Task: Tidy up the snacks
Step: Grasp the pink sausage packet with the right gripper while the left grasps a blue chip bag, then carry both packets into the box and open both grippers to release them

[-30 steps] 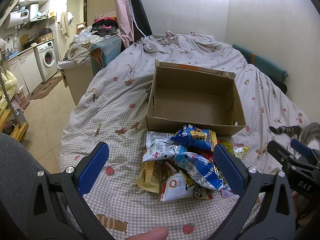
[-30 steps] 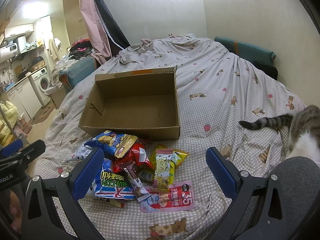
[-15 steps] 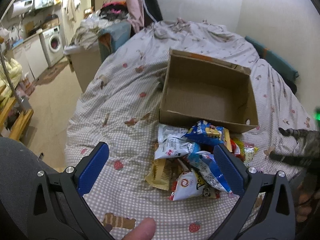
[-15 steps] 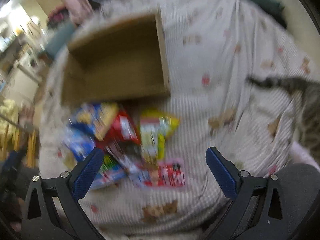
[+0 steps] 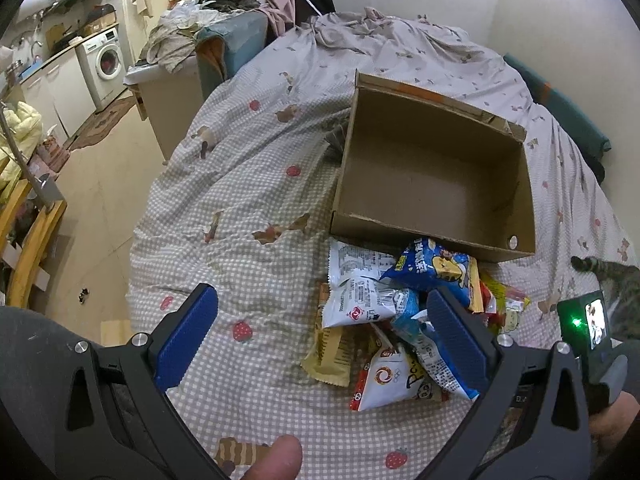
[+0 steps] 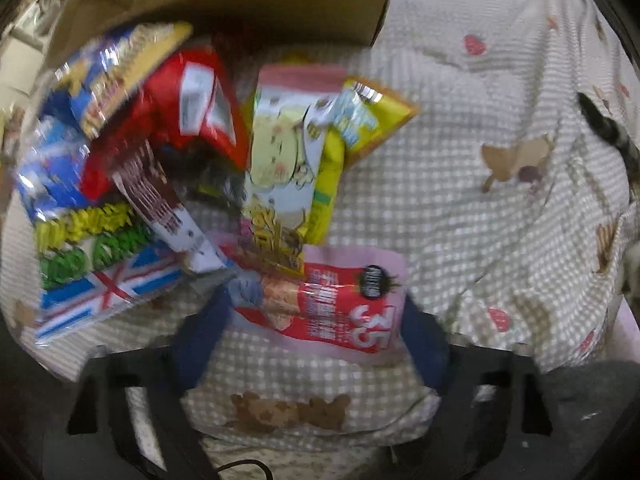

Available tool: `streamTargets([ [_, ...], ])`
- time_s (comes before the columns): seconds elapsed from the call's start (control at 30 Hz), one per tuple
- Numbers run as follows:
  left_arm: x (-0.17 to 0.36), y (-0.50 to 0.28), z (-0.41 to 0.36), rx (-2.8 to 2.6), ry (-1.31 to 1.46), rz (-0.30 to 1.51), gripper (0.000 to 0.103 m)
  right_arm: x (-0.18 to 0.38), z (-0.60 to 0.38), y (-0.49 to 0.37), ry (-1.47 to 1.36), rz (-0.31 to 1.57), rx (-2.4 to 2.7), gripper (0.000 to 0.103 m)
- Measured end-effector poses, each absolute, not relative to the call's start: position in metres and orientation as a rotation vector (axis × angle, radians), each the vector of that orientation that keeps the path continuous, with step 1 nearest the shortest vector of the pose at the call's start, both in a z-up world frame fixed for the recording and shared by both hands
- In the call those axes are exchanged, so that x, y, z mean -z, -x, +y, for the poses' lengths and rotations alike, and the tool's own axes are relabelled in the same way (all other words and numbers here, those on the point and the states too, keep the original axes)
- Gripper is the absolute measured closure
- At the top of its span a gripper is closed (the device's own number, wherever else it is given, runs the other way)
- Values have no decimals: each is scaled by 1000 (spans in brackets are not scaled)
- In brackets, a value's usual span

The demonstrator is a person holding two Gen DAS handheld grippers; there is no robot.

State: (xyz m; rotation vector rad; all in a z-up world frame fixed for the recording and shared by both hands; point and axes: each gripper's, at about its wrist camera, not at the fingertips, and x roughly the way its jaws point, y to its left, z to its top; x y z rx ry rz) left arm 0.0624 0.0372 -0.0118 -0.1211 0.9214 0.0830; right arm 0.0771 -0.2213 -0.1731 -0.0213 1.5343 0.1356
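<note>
Right tool (image 6: 316,344) closing astride pink-and-red foil snack packet (image 6: 340,308) on checked bedspread (image 6: 460,208), pads not pressing; left tool (image 5: 320,340) wide open, empty; open brown cardboard box (image 5: 436,172) behind snack pile (image 5: 404,320); tabby cat (image 5: 612,280) beside.

The left gripper (image 5: 320,340) has a black frame with triangular cut-outs, round silver screws at the finger bases, and ribbed blue pads (image 5: 188,336) on both fingers. The right gripper (image 6: 312,340) is built alike, black with blue pads, blurred, and a thin black cable loops beneath its frame.
</note>
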Motion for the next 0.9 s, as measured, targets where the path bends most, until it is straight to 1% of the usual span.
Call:
streamTargets([
  [0.07,15,-63,37,-83,111,929,0,175,-217,-71,34,1529,-144,50],
  [0.13,19,-64,40,-81,127,946,0,167,-216,-64,50,1500,-158,70],
  [0.17,20,-65,41,-77,141,960,0,161,-217,-60,40,1488,-173,74],
  [0.23,23,-65,41,-74,154,974,0,148,-218,-52,2,1472,-223,88],
  [0.3,23,-66,39,-69,151,979,0,141,-219,-38,-34,1446,-275,94],
  [0.43,22,-66,38,-65,141,980,0,127,-225,-13,-101,1396,-336,96],
  [0.5,22,-67,38,-67,145,991,0,109,-228,-4,-126,1365,-353,96],
  [0.57,24,-68,40,-74,149,1003,0,89,-233,-3,-149,1312,-372,96],
  [0.63,25,-70,40,-87,148,1019,0,73,-240,5,-167,1219,-381,96],
  [0.67,26,-70,39,-85,152,1028,0,59,-246,1,-169,1169,-380,96],
  [0.7,27,-71,36,-78,159,1043,0,36,-255,-21,-162,1133,-373,96],
  [0.77,30,-72,29,-52,178,1074,4,14,-262,-41,-188,1047,-366,96],
  [0.8,32,-75,21,-27,198,1102,5,14,-270,-44,-213,1028,-360,96],
  [0.87,37,-77,10,1,225,1144,12,21,-275,-49,-256,991,-352,96],
  [0.9,40,-79,3,14,241,1163,13,25,-277,-51,-269,981,-352,96],
])
